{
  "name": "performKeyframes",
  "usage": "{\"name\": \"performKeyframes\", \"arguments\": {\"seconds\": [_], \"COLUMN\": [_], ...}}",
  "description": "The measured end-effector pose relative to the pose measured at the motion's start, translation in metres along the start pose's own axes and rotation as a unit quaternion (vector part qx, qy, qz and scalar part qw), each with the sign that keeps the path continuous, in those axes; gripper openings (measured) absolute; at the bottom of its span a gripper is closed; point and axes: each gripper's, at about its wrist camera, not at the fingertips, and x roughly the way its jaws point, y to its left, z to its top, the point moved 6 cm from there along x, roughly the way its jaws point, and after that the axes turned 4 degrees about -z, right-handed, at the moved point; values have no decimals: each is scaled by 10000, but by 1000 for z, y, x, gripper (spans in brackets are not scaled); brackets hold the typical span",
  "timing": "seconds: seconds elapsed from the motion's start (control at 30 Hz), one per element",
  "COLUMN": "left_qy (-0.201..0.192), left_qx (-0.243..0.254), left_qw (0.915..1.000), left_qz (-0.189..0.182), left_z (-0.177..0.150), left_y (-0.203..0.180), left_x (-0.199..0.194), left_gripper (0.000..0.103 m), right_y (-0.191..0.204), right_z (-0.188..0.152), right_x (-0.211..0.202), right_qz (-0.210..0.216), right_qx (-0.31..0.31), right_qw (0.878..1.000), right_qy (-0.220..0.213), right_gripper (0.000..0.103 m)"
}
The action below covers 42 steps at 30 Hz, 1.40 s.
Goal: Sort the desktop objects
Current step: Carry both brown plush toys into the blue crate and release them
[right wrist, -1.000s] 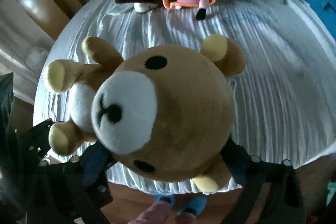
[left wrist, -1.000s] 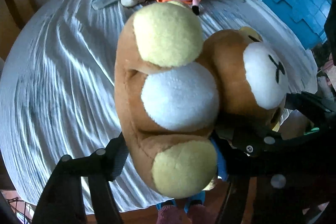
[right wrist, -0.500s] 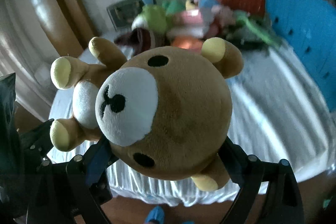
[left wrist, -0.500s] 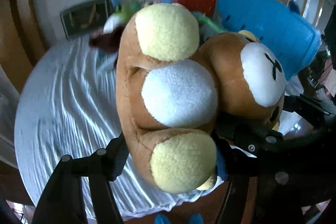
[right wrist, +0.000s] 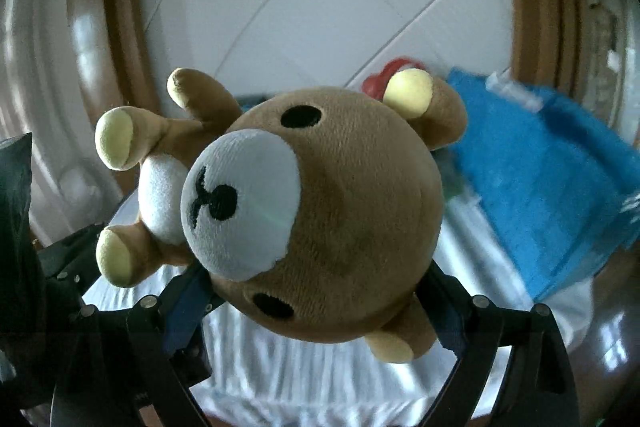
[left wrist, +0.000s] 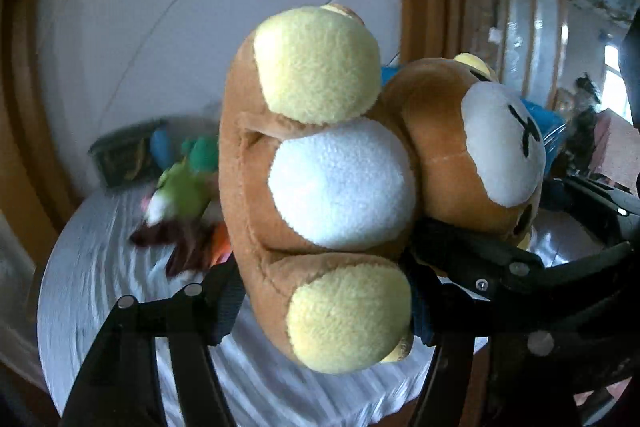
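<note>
1. A brown teddy bear (left wrist: 332, 195) is clamped around its body between the two fingers of the left gripper (left wrist: 324, 303), belly and yellow feet turned toward the camera.
2. The bear's head (right wrist: 320, 223) is clasped between the fingers of the right gripper (right wrist: 316, 303), face turned up and left.
3. The bear is held in the air above a white striped cloth (left wrist: 104, 291).
4. Beyond the left gripper, a blurred heap of toys (left wrist: 184, 183) is seen on the cloth.
5. Right of the right gripper, a blue panel (right wrist: 548, 179) is seen.

Near table (left wrist: 100, 291) bare; toy pile (left wrist: 188, 187), seemingly blue box (right wrist: 552, 195) crowd rear.
</note>
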Motion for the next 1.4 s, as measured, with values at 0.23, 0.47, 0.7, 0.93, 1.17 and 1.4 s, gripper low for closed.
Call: {"name": "performKeyframes", "arguments": {"seconds": [0.23, 0.47, 0.7, 0.93, 1.17, 1.4], "left_qy": [-427, -464, -492, -237, 111, 267], "left_qx": [466, 853, 728, 304, 164, 147], "left_qw": [9962, 9888, 9881, 9937, 9962, 9978], "left_qz": [-606, -1133, -1262, -1052, -849, -583], "left_z": [74, 134, 167, 192, 194, 188], "left_y": [-69, -154, -237, -301, -347, -366], "left_x": [38, 100, 163, 225, 259, 266], "left_gripper": [66, 66, 67, 67, 76, 84], "right_y": [-81, -185, -292, -392, -458, -494], "right_z": [49, 79, 99, 115, 108, 99], "right_x": [-17, -26, -24, -5, 4, 1], "right_qz": [-708, -1357, -1589, -1404, -1340, -1943], "right_qx": [266, 669, 542, 121, -13, -164], "right_qw": [9961, 9868, 9846, 9899, 9910, 9806], "right_qy": [-444, -570, -490, -157, -33, -193], "right_gripper": [94, 94, 94, 94, 98, 103]}}
